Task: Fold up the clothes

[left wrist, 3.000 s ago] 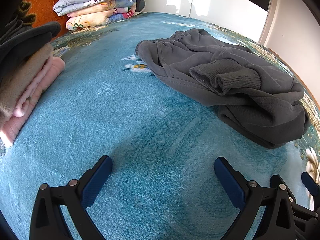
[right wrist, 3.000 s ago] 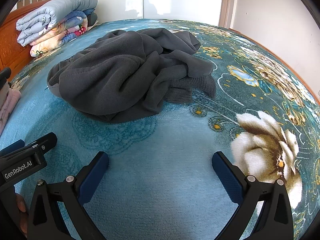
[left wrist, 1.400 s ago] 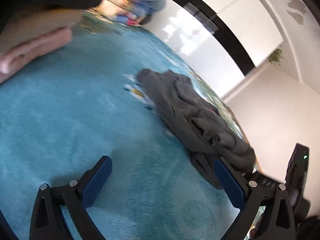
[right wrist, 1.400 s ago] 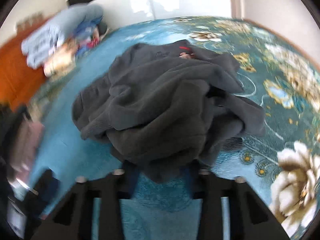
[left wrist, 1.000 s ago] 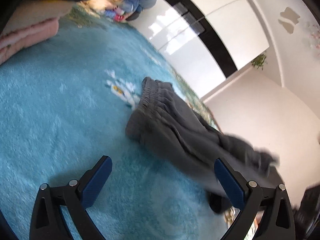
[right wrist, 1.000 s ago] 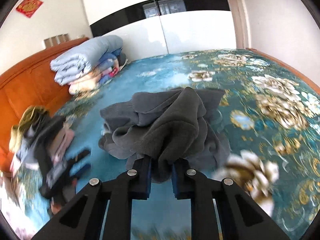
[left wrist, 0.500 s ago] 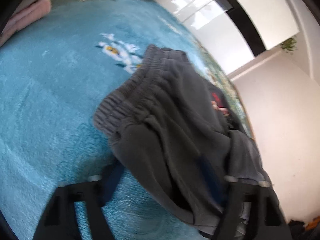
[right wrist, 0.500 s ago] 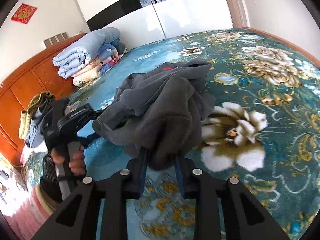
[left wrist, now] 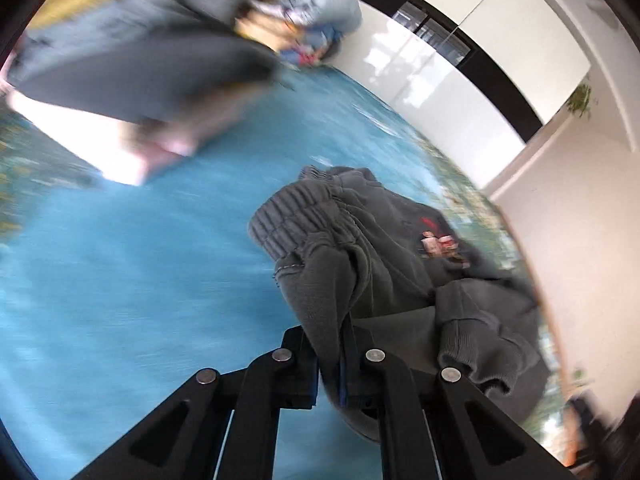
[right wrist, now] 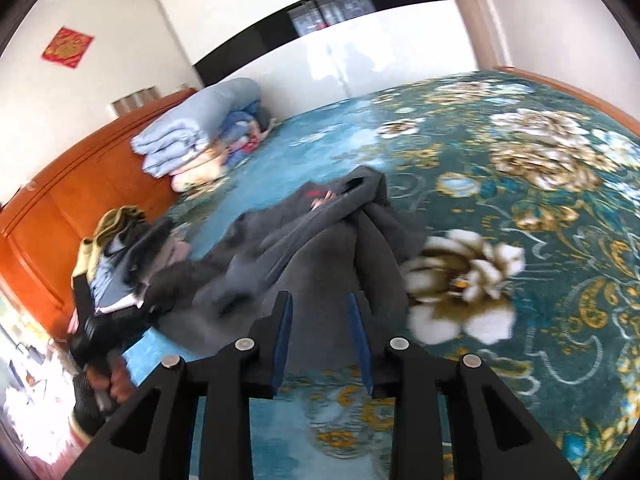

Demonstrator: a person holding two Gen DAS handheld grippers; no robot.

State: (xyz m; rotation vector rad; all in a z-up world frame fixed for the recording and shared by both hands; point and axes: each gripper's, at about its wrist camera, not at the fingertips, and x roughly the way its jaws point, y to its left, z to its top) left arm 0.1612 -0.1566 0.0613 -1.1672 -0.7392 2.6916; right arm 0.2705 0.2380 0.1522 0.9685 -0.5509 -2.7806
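Dark grey sweatpants with a ribbed waistband and a small red label hang bunched above the teal floral bed cover. My left gripper is shut on a fold of the cloth near the waistband. In the right wrist view the sweatpants stretch from my right gripper toward the left hand. The right jaws stand narrowly apart with grey cloth held between them. The left gripper shows blurred at the left.
A stack of folded clothes lies at the left of the bed, also seen in the right wrist view. Folded quilts rest against the orange wooden headboard. White wardrobe doors stand behind the bed.
My left gripper has shut on the sweatpants near the waistband. Both grippers have lifted and the cloth is drawn out between them. The right jaws stand a little wider.
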